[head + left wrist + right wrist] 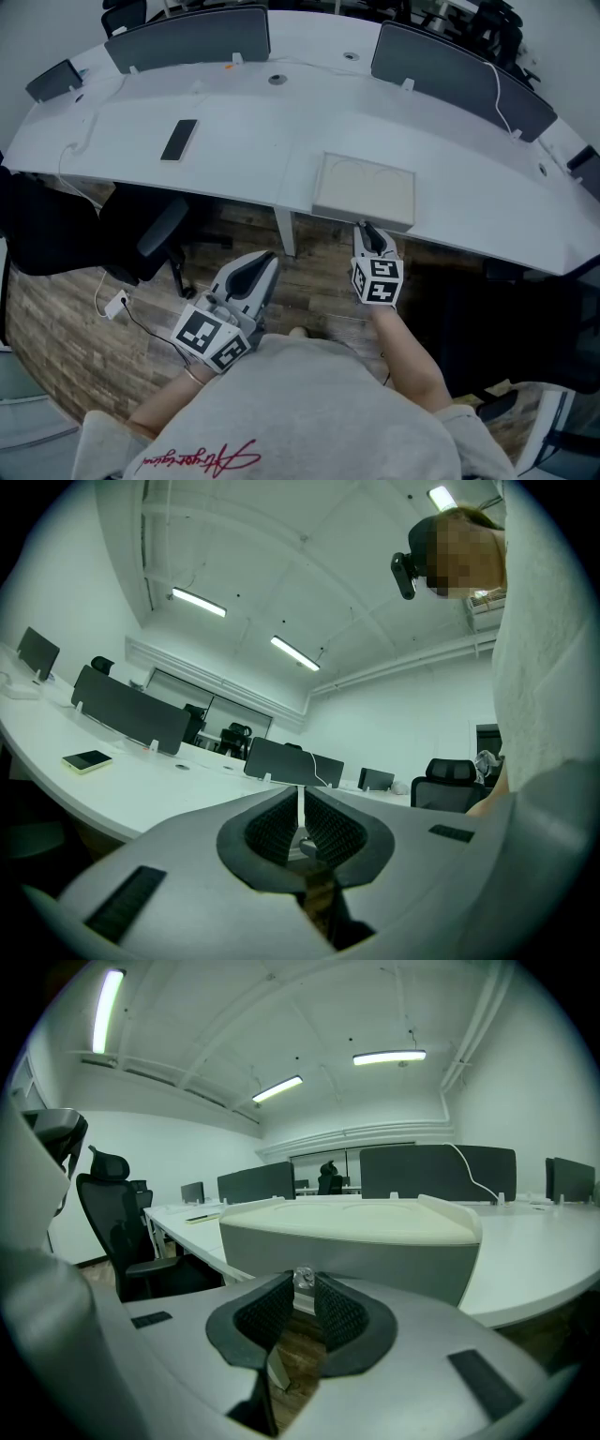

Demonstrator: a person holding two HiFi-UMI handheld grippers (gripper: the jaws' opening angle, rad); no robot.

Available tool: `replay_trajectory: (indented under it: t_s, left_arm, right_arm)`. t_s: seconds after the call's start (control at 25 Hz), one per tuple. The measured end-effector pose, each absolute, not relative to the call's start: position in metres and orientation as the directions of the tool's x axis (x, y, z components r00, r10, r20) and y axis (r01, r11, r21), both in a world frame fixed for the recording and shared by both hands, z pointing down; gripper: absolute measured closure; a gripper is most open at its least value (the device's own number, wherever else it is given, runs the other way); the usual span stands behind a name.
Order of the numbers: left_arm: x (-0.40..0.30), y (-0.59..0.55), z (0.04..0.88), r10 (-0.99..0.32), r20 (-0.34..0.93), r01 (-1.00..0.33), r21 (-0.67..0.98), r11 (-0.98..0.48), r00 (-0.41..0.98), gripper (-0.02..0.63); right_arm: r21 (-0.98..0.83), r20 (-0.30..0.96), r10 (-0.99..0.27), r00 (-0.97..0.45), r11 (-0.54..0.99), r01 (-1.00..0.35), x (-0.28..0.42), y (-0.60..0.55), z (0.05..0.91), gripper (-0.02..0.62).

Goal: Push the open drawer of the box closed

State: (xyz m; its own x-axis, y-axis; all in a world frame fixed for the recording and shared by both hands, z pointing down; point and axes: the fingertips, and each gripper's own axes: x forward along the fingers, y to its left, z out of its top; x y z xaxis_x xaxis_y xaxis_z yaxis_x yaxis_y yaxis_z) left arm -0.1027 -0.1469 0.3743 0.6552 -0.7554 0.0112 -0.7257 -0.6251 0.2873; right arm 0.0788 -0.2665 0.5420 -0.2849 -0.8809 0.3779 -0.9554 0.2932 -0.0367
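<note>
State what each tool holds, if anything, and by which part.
The right tool pinches the small shiny knob on the pale rectangular box; the left tool holds nothing.

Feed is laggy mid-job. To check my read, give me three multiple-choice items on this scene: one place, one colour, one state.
1. Where is the right gripper?
A. at the front face of the box
B. over the phone
C. on a chair

2. What colour is the box?
A. red
B. cream
C. black

3. The tongs of the left gripper are:
A. wide apart
B. holding the phone
C. together, empty

Answers:
1. A: the head view shows its tip at the box's front, and its own view shows the tongs round the small knob.
2. B: the shell is pale cream.
3. C: the pads meet with nothing between them.
</note>
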Motion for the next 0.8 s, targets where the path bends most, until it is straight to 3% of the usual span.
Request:
replay_trajectory:
  t_s: [0.6,0.8]
  left_arm:
    - [-0.094,-0.135,0.371,-0.741,-0.002,-0.711,0.282,-0.644,0.671,0.571]
    - [-0.091,-0.132,0.37,-0.734,-0.004,-0.703,0.281,-0.653,0.68,0.571]
  right_arm:
    - [0.011,0.341,-0.903,-0.26,0.281,-0.96,0.083,-0.248,0.53,0.511]
    - [-0.04,0.262,-0.922,-0.285,0.285,-0.958,0.081,-0.23,0.501,0.512]
